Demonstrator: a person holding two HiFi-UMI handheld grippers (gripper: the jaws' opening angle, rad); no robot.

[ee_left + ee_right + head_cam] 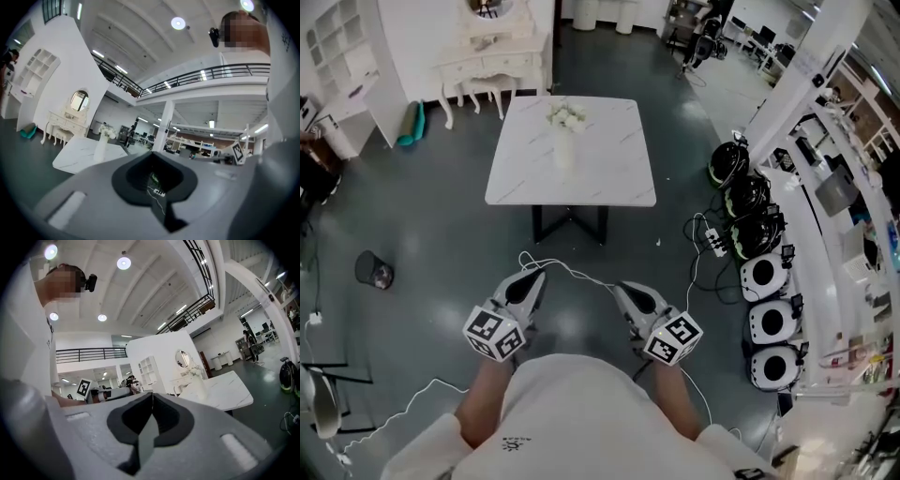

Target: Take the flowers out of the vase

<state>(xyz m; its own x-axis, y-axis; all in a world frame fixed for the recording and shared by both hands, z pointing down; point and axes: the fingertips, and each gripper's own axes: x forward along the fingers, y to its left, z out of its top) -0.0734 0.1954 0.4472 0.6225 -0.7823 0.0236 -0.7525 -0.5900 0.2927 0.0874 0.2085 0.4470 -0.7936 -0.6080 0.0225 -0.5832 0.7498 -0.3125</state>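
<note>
Left gripper (pixel 533 275) and right gripper (pixel 624 289) fingers are closed, empty; flowers (pixel 566 115) in the far vase (pixel 565 152) blur together.

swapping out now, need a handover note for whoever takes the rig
Left hand-held gripper: shut, empty.
Right hand-held gripper: shut, empty.
Both are close to the body, well short of the table.
Flowers stand in the vase on the table.
Done: nothing yet.
Left: step up, grip the flowers, lift them out.
</note>
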